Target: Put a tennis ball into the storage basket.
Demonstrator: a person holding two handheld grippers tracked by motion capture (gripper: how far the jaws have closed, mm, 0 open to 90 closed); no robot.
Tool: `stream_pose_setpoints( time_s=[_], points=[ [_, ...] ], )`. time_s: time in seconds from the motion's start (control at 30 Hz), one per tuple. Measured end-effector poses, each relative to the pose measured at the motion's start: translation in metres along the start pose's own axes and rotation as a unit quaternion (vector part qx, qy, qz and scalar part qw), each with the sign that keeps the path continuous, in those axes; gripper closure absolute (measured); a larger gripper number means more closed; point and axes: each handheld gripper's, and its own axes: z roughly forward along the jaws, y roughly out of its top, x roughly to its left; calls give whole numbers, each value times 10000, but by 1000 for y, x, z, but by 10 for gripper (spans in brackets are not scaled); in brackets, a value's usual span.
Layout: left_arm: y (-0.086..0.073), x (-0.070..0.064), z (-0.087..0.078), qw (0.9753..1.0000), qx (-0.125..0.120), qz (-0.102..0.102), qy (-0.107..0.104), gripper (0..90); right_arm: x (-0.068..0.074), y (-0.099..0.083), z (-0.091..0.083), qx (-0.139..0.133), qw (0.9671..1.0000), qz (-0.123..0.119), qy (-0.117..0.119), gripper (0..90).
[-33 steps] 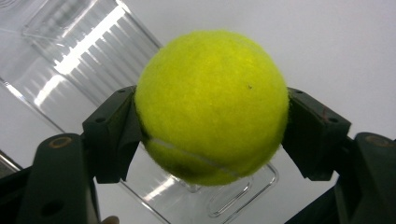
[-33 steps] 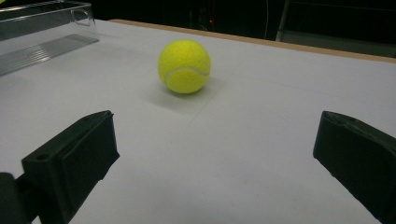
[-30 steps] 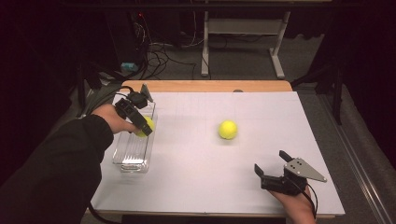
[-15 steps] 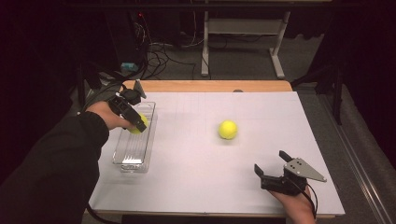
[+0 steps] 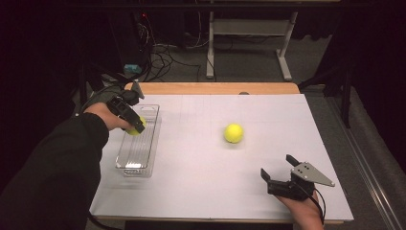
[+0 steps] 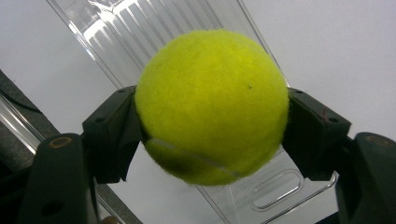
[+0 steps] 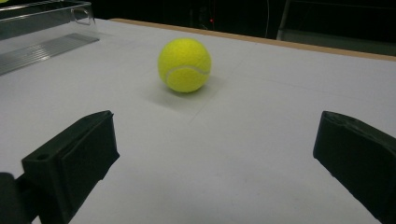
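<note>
Gripped between both jaws of the left tool point(image 6: 210, 140): a tennis ball point(image 6: 211, 106), held over the far end of the clear tray point(image 5: 139, 148) at the table's point(image 5: 201, 191) left side. Bright yellow-green, fuzzy, with a pale curved seam low on its face. Spread wide and holding nothing: right tool point(image 5: 281, 174), resting near the front edge, well apart from a second ball point(image 5: 233, 133) at mid-table.

From where I stand, nothing here carries readable writing. The tennis ball point(image 6: 211, 105) in the left gripper point(image 5: 136, 123) shows only its pale seam, no brand; the ball on the surface point(image 7: 184, 65) and the clear tray point(image 5: 139, 160) are unmarked too.
</note>
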Motion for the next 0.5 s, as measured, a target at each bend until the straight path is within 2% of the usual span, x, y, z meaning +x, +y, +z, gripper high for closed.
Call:
stream_pose_setpoints(
  time_s=[0.5],
  points=[
    [3,9,3,9998,-28,-186,53,272,1,0,0,-8,10000,-11,14,0]
  ],
)
